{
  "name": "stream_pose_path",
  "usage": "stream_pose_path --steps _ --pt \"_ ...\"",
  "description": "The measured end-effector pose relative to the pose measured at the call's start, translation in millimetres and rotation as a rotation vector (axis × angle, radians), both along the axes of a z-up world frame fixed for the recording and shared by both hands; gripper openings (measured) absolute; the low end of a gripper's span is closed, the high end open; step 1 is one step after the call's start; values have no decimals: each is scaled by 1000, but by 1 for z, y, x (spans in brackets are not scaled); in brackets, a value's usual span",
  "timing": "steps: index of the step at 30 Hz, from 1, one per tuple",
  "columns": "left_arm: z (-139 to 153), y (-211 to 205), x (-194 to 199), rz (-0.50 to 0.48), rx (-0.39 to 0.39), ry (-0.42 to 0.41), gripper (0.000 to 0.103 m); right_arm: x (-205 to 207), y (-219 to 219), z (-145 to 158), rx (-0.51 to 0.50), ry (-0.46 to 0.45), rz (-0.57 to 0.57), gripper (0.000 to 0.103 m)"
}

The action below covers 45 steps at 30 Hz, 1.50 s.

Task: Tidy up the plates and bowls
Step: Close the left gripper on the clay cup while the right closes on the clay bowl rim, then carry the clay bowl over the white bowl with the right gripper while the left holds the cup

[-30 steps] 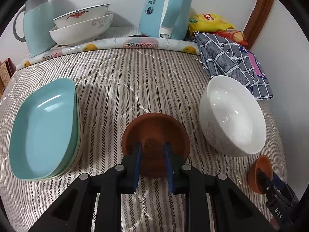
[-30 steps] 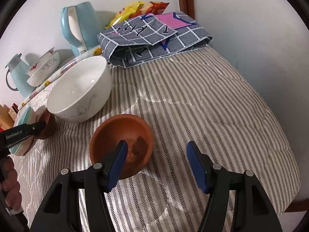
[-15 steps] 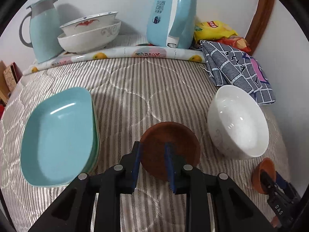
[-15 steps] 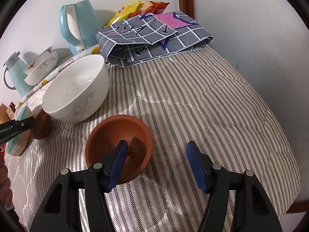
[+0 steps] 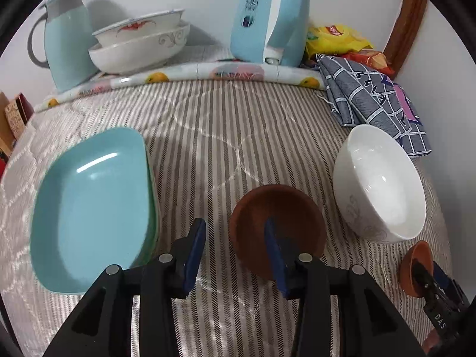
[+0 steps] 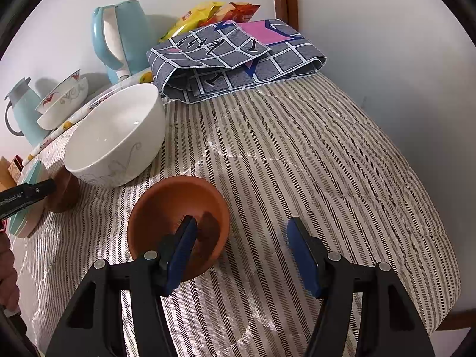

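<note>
In the left wrist view my left gripper (image 5: pixel 235 250) is open; its right finger reaches into a small brown bowl (image 5: pixel 276 226) that rests on the striped quilt (image 5: pixel 208 136). A stack of teal plates (image 5: pixel 89 208) lies to the left and a large white bowl (image 5: pixel 377 184) to the right. In the right wrist view my right gripper (image 6: pixel 241 250) is open; its left finger is inside a second small brown bowl (image 6: pixel 175 208). The white bowl (image 6: pixel 116 139) stands behind it, with the first brown bowl (image 6: pixel 64 193) at far left.
Two stacked white patterned bowls (image 5: pixel 139 44), a teal jug (image 5: pixel 67 47) and a blue kettle (image 5: pixel 270 15) stand along the back wall. A folded grey checked cloth (image 6: pixel 235 59) and snack bags (image 5: pixel 336 35) lie at the back right. The quilt's edge drops off on the right (image 6: pixel 431 238).
My left gripper has opened and let go of the brown bowl, which now rests on the quilt. The right gripper stays open over the second brown bowl and has shifted slightly.
</note>
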<state>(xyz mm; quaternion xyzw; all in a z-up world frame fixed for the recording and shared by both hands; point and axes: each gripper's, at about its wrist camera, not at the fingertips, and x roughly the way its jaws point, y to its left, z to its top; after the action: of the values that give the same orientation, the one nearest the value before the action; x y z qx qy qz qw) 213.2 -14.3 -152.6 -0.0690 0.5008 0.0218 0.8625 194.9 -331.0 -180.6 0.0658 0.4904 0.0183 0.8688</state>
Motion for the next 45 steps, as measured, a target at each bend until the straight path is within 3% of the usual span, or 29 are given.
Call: stream_pose_path --steps 7,11,14,16,18,24,45 --pt "-15 0 2 5 -51 45 35 1 -1 -2 -2 0 -3 63" --pt "-15 -1 5 5 -49 53 31 2 6 -3 -30 -14 17 56" --pt "-15 1 6 19 -68 43 23 2 10 -2 -17 -23 34 43" --pt "-15 0 6 12 -81 39 19 3 13 -1 3 -24 45 21" --pt "-15 -2 5 9 -70 34 19 5 15 1 4 -22 38 16" --pt "-10 3 4 9 -108 13 9 4 13 7 49 -28 18 11" --pt "39 6 -18 -31 -150 -76 8 -15 27 68 25 -138 -8 10"
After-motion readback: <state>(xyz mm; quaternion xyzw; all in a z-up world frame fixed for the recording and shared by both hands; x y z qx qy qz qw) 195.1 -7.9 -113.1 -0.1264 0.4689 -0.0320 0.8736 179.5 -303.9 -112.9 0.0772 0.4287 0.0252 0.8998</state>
